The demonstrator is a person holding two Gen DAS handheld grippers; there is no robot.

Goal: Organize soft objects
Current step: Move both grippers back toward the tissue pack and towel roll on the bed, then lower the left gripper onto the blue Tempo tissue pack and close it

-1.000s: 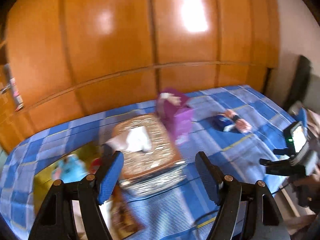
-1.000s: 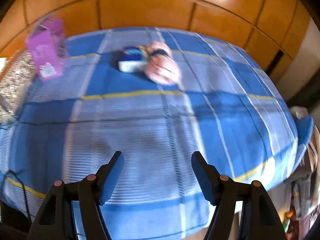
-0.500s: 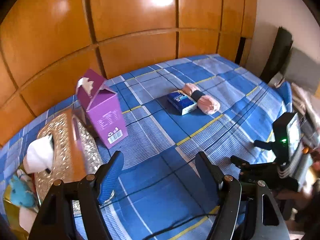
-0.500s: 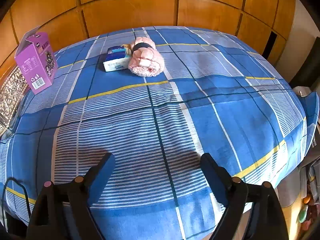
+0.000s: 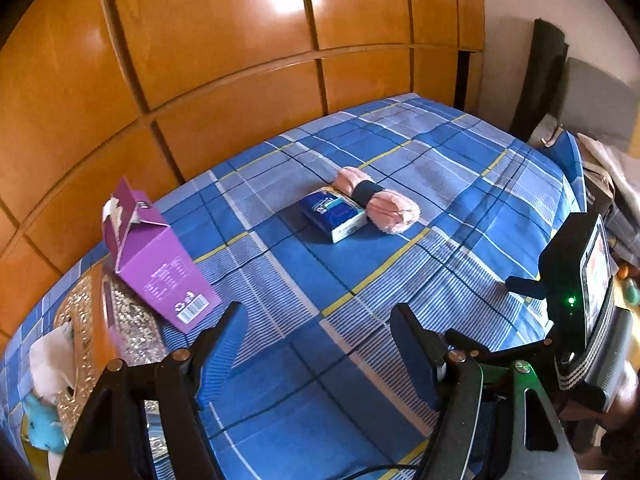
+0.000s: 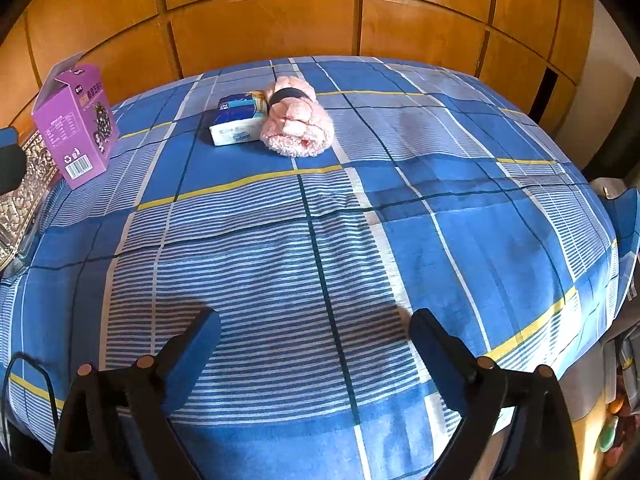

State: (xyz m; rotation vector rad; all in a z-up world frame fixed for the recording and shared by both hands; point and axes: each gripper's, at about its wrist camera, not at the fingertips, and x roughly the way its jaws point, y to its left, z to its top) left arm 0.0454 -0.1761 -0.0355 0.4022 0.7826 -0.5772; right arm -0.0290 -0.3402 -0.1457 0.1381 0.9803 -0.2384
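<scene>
Ahead, we hold our left gripper (image 5: pixel 316 344) and right gripper (image 6: pixel 314 350) wide apart, empty, above the plaid bedspread (image 6: pixel 440 240); a pink rolled towel (image 6: pixel 298 122) touches a tissue pack (image 6: pixel 238 122).

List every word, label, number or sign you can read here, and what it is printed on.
Purple carton: a barcode, a recycling sign and rows of print, all too small to read.
Blue and white tissue pack: print on its white end, too blurred to read.
Pink rolled towel, plaid cover: no text.
Nothing can be quoted.
</scene>
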